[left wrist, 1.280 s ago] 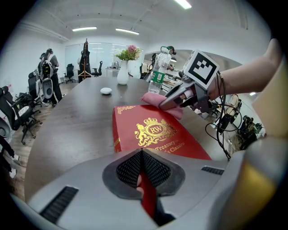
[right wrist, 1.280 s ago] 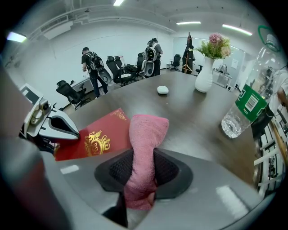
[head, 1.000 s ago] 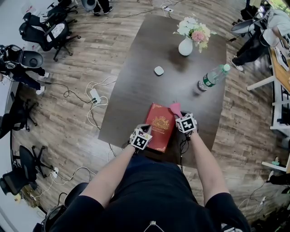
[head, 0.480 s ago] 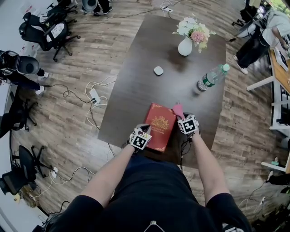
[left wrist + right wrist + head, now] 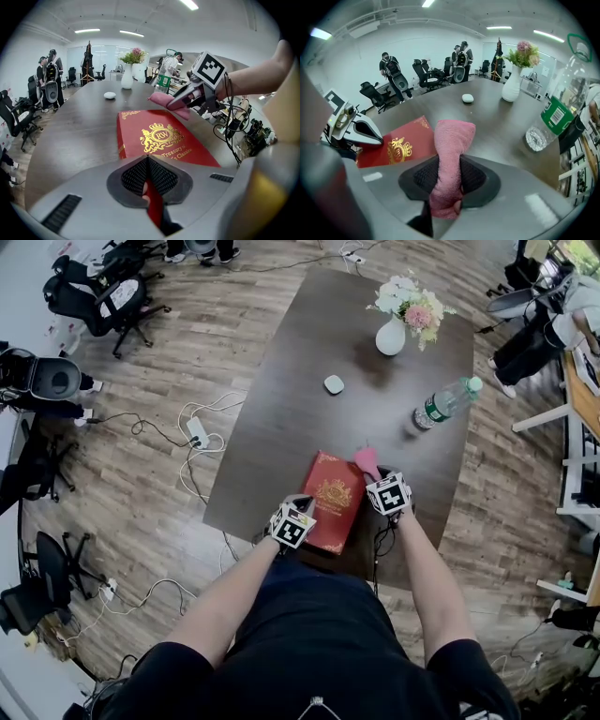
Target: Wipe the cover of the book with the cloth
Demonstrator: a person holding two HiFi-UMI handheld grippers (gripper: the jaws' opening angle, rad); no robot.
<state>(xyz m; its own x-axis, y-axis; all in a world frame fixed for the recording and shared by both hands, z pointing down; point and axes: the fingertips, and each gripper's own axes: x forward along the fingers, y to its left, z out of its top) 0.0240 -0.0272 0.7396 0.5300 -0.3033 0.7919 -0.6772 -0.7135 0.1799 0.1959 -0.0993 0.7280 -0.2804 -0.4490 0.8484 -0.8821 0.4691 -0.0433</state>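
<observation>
A red book (image 5: 330,501) with a gold crest lies flat near the front edge of the dark table (image 5: 300,390). My left gripper (image 5: 302,509) is shut on its near left edge, and red cover shows between the jaws in the left gripper view (image 5: 148,161). My right gripper (image 5: 374,475) is shut on a rolled pink cloth (image 5: 366,461). The cloth (image 5: 451,140) sticks out past the jaws, just off the far right corner of the book (image 5: 401,143). From the left gripper view, the cloth (image 5: 161,98) hangs a little above the table beyond the book (image 5: 161,140).
Further back on the table are a clear water bottle (image 5: 441,403) at the right, a white vase of flowers (image 5: 391,334), and a small white object (image 5: 334,384). Office chairs (image 5: 103,296) and floor cables (image 5: 192,432) lie to the left. People stand in the background.
The right gripper with the pink cloth has shifted only slightly near the book's far right corner. The left gripper has kept its hold on the book.
</observation>
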